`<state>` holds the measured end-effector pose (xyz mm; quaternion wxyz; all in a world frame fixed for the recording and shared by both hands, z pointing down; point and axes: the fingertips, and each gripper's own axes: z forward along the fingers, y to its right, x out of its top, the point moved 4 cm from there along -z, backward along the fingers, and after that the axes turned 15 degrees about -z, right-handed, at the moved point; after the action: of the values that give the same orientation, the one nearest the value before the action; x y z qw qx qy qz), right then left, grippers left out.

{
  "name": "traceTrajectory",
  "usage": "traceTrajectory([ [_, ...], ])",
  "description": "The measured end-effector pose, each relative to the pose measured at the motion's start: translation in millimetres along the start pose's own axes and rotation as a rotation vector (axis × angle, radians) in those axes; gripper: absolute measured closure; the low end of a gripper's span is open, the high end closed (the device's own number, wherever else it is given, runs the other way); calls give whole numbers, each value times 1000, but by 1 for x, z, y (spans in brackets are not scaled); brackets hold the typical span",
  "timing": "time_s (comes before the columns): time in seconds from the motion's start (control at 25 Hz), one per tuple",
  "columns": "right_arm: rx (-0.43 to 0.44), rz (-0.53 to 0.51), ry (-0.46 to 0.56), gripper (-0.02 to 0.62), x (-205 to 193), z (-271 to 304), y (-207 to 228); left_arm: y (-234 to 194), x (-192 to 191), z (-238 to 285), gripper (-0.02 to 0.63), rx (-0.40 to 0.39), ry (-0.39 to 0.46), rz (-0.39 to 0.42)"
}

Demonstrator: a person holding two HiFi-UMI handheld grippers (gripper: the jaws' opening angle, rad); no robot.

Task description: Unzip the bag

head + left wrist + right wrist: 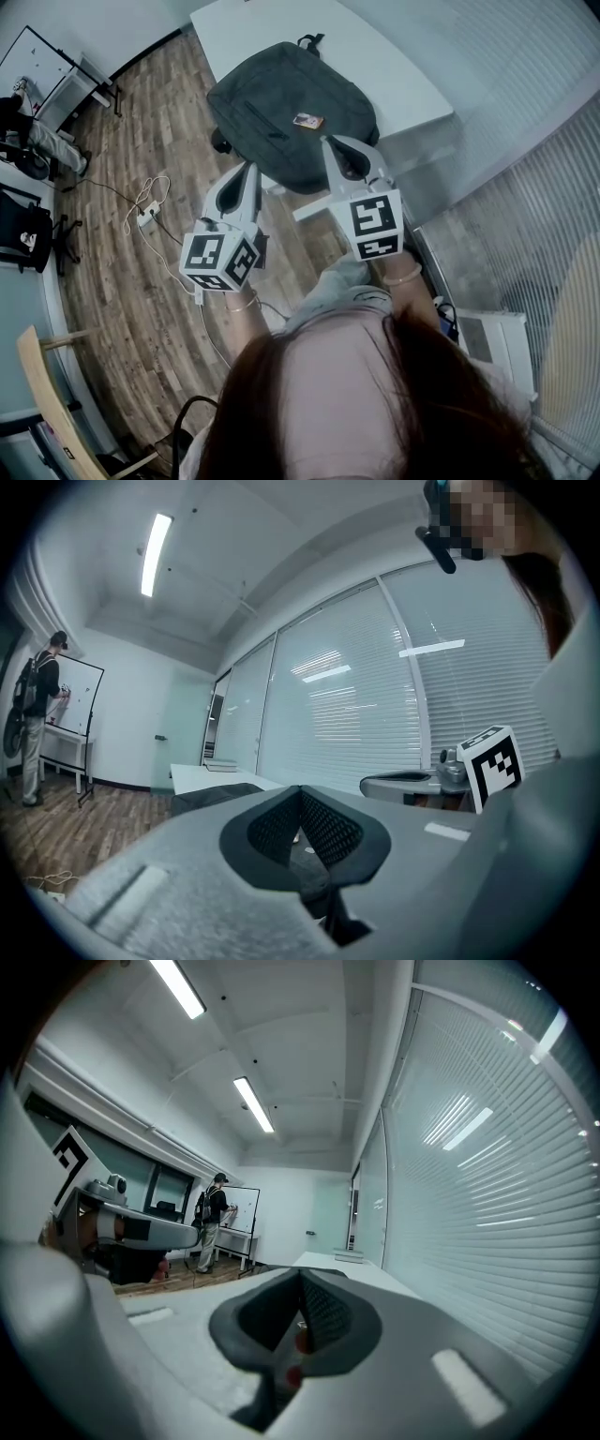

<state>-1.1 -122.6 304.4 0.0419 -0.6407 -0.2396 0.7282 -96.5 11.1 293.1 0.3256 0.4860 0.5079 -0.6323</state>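
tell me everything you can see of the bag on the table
The bag is dark grey, soft fabric by its look, lying flat on the white table, its near end overhanging the edge. A carry handle sits at the far end, a small label on top. It looks zipped shut; nothing grips it.

Both arms out in front of you, the two tools side by side and apart, each pointing level

Your left gripper (249, 171): jaws closed tip to tip, nothing between the mesh pads (330, 832)

Your right gripper (328, 142): jaws also closed and empty, pads (323, 1312) meeting at the tip; it reaches a little farther forward than the left one

Marker cubes (222, 260) sit at the rear of each tool, with your wrists (403, 275) directly behind them, roughly straight
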Motion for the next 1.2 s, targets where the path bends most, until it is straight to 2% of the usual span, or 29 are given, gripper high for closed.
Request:
traceTrajectory([
  [0.56,9,15,-16,592,-5,1,3,15,-6,11,597,-17,-39,26],
  [1.2,9,23,-19,592,-8,-1,5,20,-6,10,597,-45,-38,41],
])
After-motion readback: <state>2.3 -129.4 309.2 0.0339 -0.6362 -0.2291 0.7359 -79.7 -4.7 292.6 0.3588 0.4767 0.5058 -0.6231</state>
